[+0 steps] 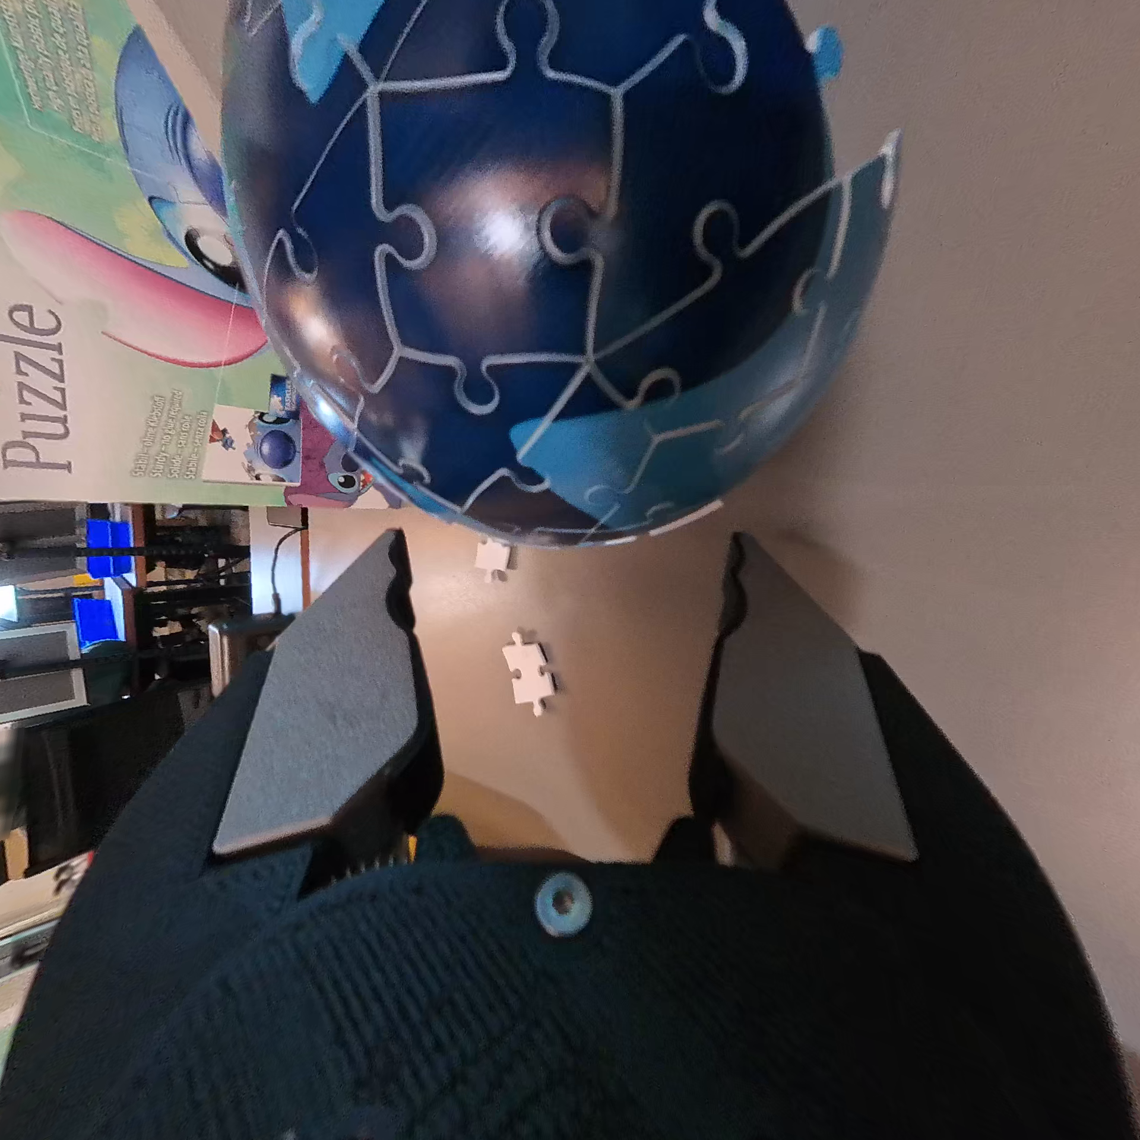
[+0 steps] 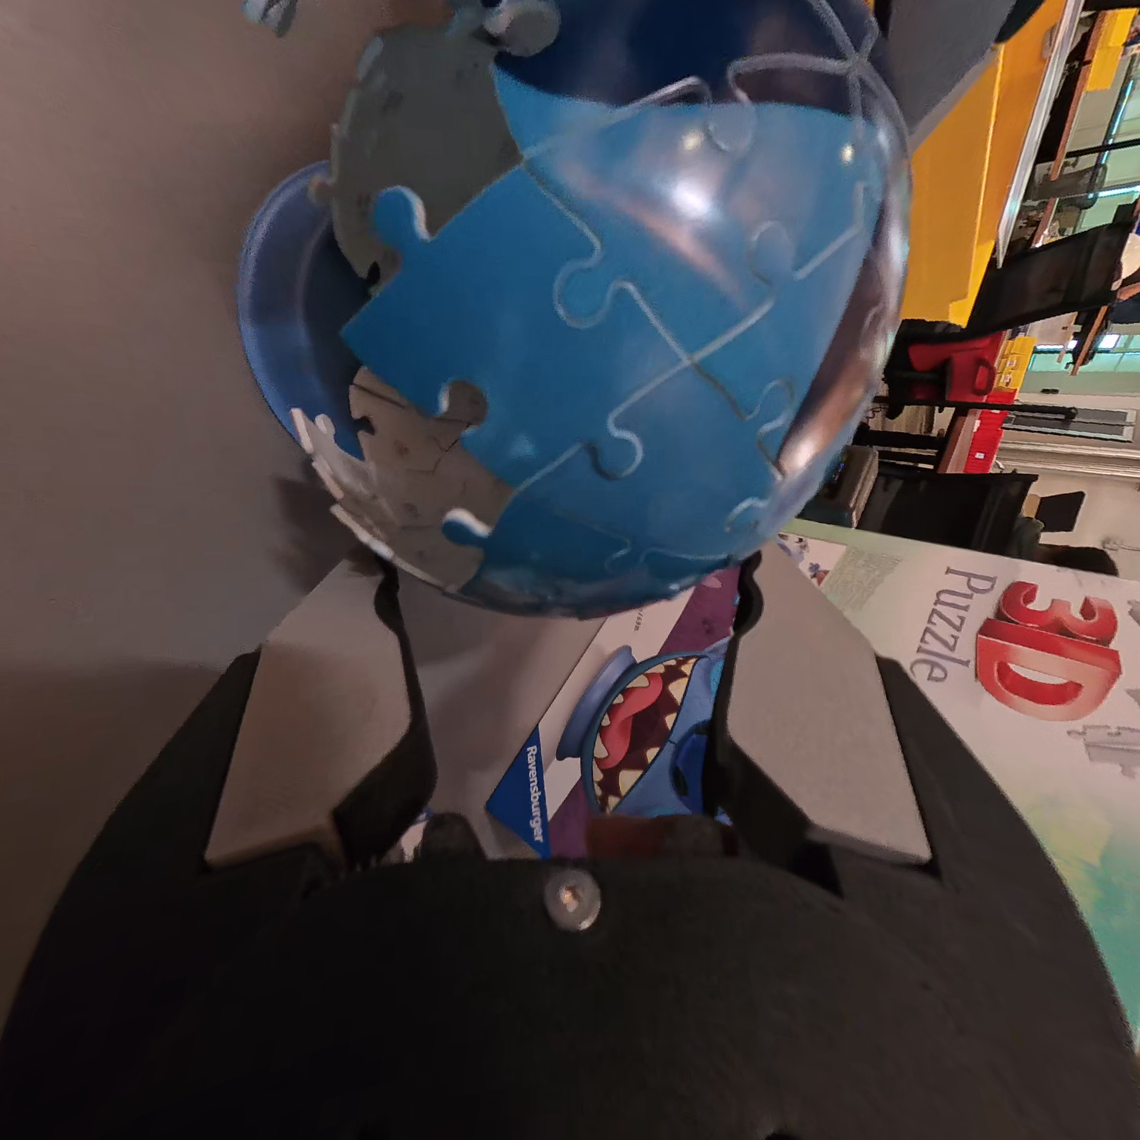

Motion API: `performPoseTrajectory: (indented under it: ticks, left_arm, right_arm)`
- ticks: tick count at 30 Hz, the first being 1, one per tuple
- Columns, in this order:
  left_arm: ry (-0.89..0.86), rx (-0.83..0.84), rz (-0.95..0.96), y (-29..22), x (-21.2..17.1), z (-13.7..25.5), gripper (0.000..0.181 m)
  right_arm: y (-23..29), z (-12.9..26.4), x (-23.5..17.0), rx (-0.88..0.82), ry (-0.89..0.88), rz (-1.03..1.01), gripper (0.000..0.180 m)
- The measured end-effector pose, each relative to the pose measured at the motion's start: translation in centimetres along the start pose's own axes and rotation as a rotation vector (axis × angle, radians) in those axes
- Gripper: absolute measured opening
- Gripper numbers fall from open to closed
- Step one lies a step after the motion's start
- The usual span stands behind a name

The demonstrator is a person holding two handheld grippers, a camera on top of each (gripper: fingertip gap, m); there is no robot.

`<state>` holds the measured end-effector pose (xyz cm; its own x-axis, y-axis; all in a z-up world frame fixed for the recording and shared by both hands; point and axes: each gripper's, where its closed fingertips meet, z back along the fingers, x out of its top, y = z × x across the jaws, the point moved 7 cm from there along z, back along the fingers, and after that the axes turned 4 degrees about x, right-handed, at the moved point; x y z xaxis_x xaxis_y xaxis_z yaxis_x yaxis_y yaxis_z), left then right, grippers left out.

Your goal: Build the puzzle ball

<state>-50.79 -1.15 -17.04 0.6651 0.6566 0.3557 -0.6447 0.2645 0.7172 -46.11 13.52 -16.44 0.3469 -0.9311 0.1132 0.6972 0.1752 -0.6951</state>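
The puzzle ball (image 1: 530,259) fills the top of the left wrist view: dark blue pieces under a clear shell, with lighter blue pieces at its right side. My left gripper (image 1: 567,543) is open and empty, its tips just short of the ball. Two loose white pieces (image 1: 529,672) (image 1: 492,557) lie face down on the table between its fingers. In the right wrist view the ball (image 2: 586,345) shows joined blue pieces, grey backs of others and open gaps, and a blue ring stand (image 2: 271,308) is behind it. My right gripper (image 2: 564,570) is open, its tips at the ball's near side; whether they touch is unclear.
The printed puzzle box (image 1: 92,308) lies left of the ball, and it also shows in the right wrist view (image 2: 925,648) under and right of the gripper. The tan table (image 1: 987,432) spreads around. Shelves and room furniture (image 2: 1018,370) are beyond the table.
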Motion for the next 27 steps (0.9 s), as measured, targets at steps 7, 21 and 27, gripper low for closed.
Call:
performPoseTrajectory:
  ticks: [7, 21, 27]
  left_arm:
    - [-0.021, -0.024, 0.053, 0.1, -0.4, 0.4, 0.101]
    - [-0.082, -0.094, 0.233, -0.1, -1.3, 3.2, 0.098]
    - [-0.184, -0.196, 0.379, -2.2, 0.0, 5.9, 0.096]
  right_arm:
    - [-0.4, 1.6, -1.4, -0.030, 0.049, -0.036, 0.107]
    - [8.5, 10.0, -3.6, 0.255, -0.091, -0.482, 0.057]
    - [11.2, 7.8, -3.6, 0.270, -0.129, -0.549, 0.055]
